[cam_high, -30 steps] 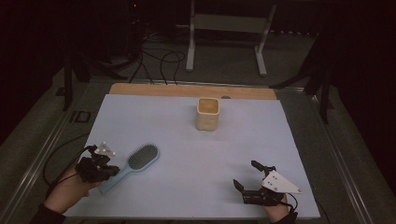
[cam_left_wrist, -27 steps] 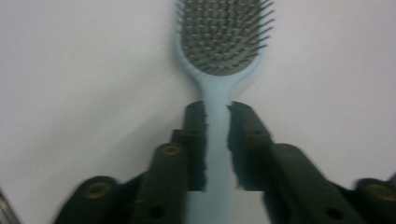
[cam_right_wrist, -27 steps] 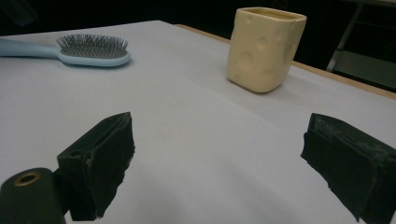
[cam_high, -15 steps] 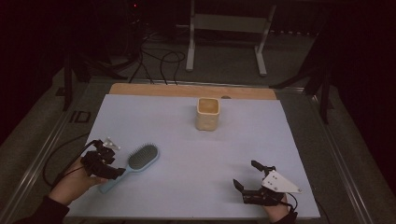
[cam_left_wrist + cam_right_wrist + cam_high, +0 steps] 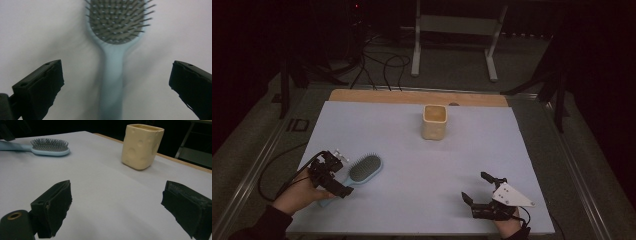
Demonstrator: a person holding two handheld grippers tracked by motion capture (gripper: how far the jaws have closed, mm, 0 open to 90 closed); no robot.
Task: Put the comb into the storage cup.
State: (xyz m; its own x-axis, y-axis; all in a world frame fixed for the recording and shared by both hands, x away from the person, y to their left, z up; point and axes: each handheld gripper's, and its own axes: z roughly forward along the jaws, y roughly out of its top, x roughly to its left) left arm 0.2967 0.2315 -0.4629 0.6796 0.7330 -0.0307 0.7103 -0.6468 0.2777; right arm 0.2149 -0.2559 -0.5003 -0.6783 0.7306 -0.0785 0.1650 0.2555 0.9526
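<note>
Left gripper view: the left gripper has just been opened wide, with the brush handle lying between the jaws, untouched, on the table. The right gripper is held apart too. The brush could be nudged sideways if the jaws are closed crooked. The handle's end is cut off.

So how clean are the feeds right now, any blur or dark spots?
Left gripper view: hairbrush handle smeared by motion blur, bristles sharper. Right gripper view: cup crisp, near jaws soft. High view: table lit, surroundings nearly black.
</note>
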